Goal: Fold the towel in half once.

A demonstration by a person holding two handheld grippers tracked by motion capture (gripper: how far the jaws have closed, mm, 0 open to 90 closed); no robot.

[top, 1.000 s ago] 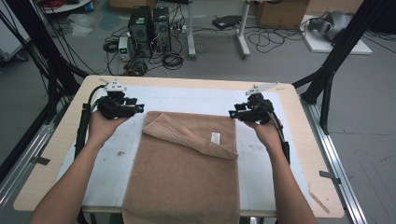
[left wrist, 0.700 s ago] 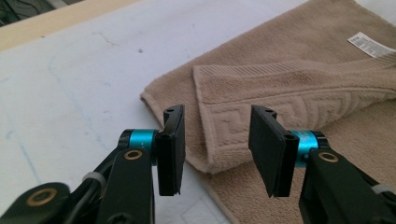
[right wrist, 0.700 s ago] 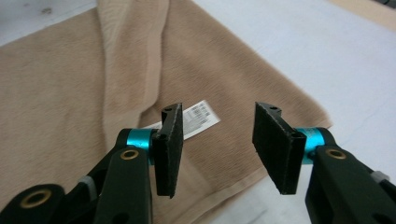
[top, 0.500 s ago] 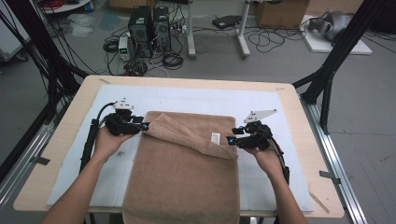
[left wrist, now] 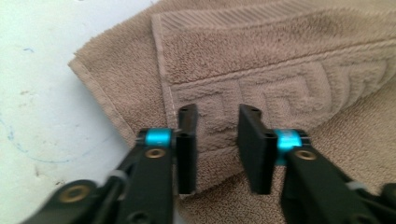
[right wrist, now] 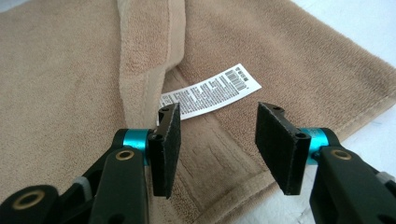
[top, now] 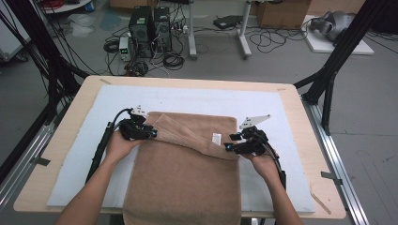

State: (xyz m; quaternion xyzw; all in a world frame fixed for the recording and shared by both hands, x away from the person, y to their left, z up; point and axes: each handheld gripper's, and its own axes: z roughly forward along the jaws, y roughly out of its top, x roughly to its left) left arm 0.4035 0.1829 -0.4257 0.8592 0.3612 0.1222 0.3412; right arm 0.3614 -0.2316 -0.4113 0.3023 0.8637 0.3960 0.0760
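Tan towel (top: 187,173) on the desk (top: 291,101); left gripper (left wrist: 215,140) jaws closing over its folded corner, probably not pinching yet, right gripper (right wrist: 219,140) jaws released.

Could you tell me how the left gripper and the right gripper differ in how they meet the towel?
The left gripper stands narrower over the towel's patterned band, its jaws having just been closing; the right gripper gapes wider, having just been opening. The left sits at the folded corner; the right sits by the white label. Both have towel between their fingers without visibly pressing it.
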